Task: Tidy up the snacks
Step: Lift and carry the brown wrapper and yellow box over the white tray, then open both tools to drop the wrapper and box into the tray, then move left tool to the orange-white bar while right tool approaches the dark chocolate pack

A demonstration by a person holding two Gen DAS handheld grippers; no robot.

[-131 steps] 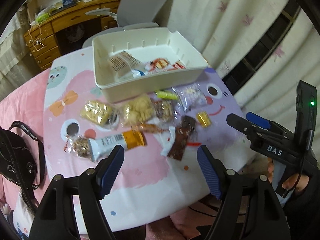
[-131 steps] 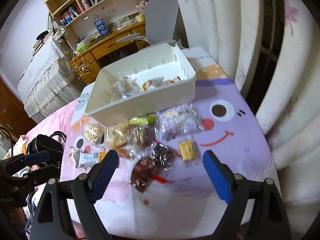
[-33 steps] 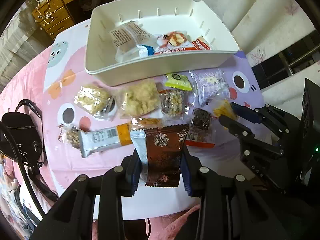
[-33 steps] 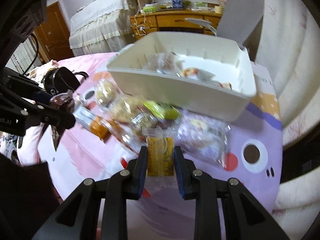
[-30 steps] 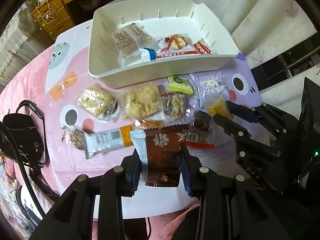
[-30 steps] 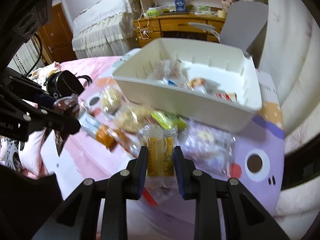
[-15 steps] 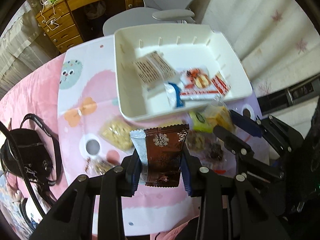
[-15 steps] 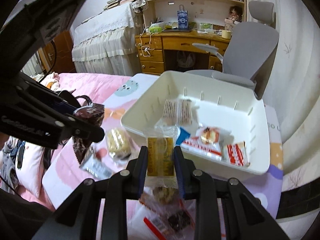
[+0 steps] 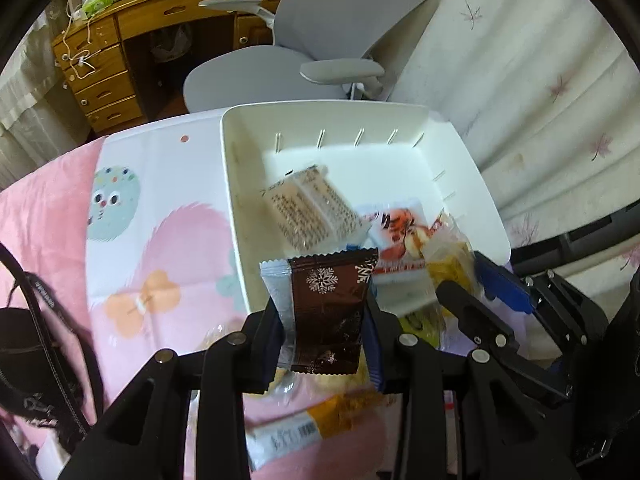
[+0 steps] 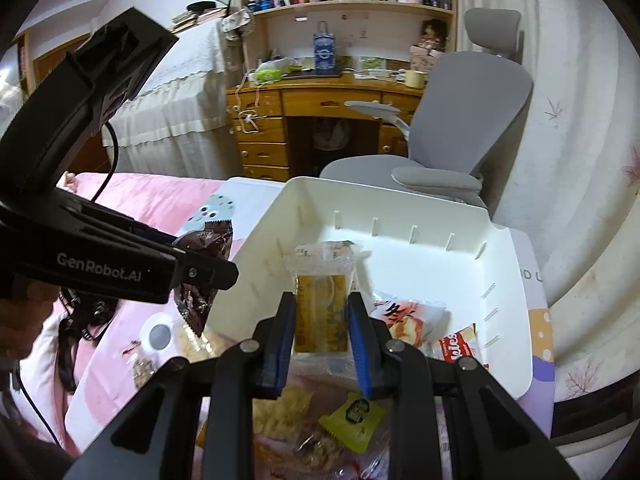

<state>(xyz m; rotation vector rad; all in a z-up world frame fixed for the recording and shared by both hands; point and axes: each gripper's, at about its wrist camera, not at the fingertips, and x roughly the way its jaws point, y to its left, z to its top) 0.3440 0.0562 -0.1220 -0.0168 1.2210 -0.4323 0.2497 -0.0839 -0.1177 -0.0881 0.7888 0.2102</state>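
Here, both grippers carry snacks toward a white bin (image 9: 472, 184) on a cartoon-print tablecloth (image 9: 168, 184): the left gripper (image 9: 326, 320) is clamped on a brown snowflake-printed packet (image 9: 326, 304), held over the bin's near-left rim, while the right gripper (image 10: 322, 320) pinches a small yellow snack in clear wrap (image 10: 320, 312) above the bin's near wall. Several packets already lie inside, among them a printed clear pack (image 9: 316, 208) and a red-and-white wrapper (image 9: 400, 236); more wait on the cloth below, including a green sachet (image 10: 354, 414). The risk is judged to lie in timing and crowding: the two tools sit close together, so a clash could jar a packet loose, and the brown packet, released this near the rim, could tip outside onto the cloth.
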